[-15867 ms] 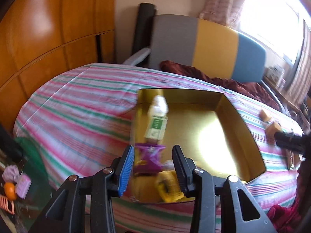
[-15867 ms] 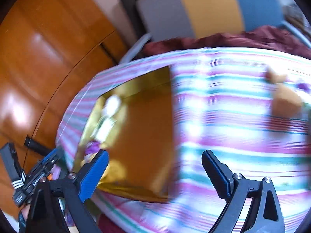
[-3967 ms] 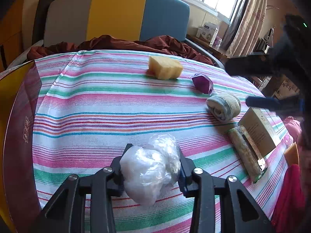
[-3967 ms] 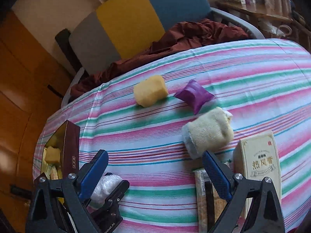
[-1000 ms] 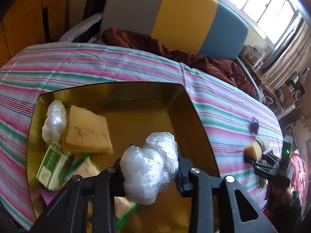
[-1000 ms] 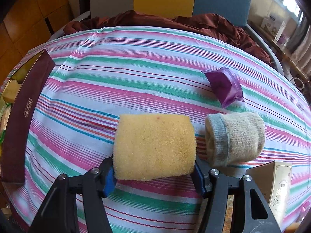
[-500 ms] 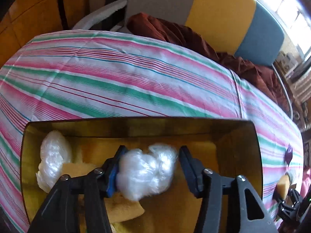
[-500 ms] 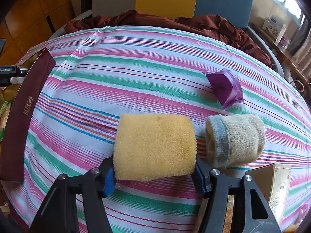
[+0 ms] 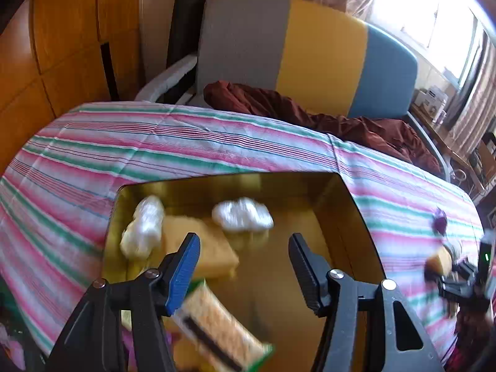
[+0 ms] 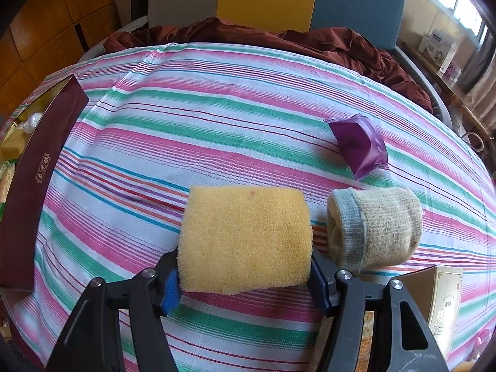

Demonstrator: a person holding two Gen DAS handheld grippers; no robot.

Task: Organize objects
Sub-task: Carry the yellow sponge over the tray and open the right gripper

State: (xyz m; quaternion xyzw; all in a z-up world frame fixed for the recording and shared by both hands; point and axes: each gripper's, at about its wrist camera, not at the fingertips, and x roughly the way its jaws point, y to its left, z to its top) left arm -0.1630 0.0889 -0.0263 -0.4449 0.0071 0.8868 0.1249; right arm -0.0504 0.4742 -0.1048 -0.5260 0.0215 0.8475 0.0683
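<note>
We look down on a striped tabletop (image 10: 217, 99). Our right hand-held gripper (image 10: 245, 276) is clamped on a yellow sponge (image 10: 245, 238), gripped at its two ends just above the cloth. It looks light, soft and squashy, so a gentle hold across its width should do. A rolled sock (image 10: 375, 226) lies just right of it. Our left hand-held gripper (image 9: 243, 266) stands wide and empty over the gold box (image 9: 356, 217), where a white plastic bundle (image 9: 241, 214) lies.
</note>
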